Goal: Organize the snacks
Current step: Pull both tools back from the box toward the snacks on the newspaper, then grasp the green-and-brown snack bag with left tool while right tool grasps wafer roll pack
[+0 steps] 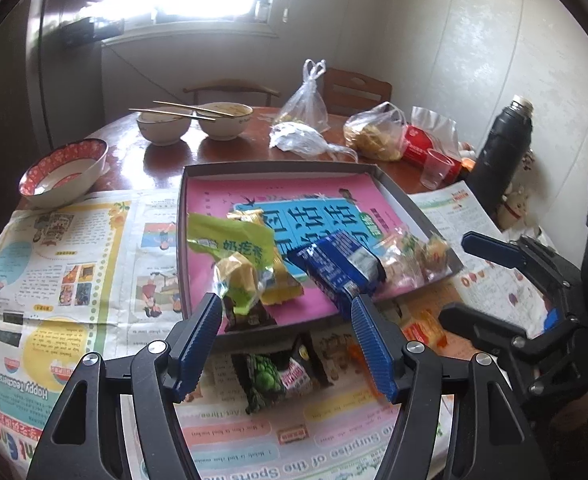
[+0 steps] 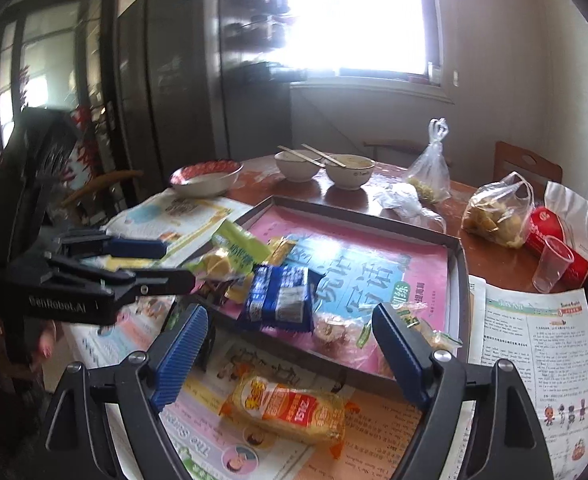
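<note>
Snacks mostly in tray (image 1: 394, 188) already: green packet (image 1: 234, 248), blue packet (image 1: 334, 264) and clear-wrapped sweets (image 1: 414, 256) bunched at its near edge, I'd guess dropped there as the shortest reach. Two left outside on the newspaper-covered bench (image 1: 54, 240): dark green-print packet (image 1: 278, 376) under my left tool (image 1: 284, 340), orange packet (image 2: 290, 408) under my right tool (image 2: 290, 348). Both tools apart, nothing between the pads, each lined up over its own straggler. Dark packet's label is blurred, can't read it.

Orange snack packet (image 2: 284, 410) on newspaper (image 2: 374, 452)
</note>
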Motion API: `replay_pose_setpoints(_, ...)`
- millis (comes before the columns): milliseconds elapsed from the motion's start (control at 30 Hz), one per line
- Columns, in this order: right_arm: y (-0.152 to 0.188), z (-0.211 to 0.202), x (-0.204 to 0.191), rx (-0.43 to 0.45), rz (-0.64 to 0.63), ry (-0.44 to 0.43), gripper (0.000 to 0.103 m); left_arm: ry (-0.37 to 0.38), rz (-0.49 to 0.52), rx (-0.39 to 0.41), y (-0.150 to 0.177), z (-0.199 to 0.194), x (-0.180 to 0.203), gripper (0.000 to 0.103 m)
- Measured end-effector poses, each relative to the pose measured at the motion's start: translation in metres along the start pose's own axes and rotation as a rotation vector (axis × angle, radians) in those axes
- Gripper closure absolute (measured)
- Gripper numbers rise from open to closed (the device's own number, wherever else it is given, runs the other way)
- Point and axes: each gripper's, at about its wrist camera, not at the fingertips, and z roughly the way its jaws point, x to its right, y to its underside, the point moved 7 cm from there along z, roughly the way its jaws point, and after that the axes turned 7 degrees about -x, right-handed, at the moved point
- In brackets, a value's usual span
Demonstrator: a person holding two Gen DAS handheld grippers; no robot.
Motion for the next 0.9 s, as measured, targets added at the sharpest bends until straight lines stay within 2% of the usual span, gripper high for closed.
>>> replay_pose_setpoints(300,0.039,0.022,-0.024,-0.121,-0.220,0.019,0.019,0.008,0.109,-0.049,0.021,0.004,0.009,0.034)
replay_pose_setpoints(500,0.060,0.043,-0.023,-0.192,-0.331,0.066,0.019,0.018,0.192,-0.102,0.036,0.016,0.016,0.034)
replay_pose_setpoints(700,0.065,0.062,-0.015,-0.242,-0.348,0.071,0.019,-0.003,0.250,-0.157,0.047,0.032,0.022,0.034)
replay_pose_setpoints(800,0.063,0.065,-0.013,-0.249,-0.308,0.020,0.019,-0.006,0.259,-0.165,0.048,0.037,0.023,0.034)
replay_pose_setpoints(900,0.065,0.064,-0.014,-0.256,-0.284,-0.025,0.026,-0.011,0.250,-0.172,0.048,0.043,0.020,0.034)
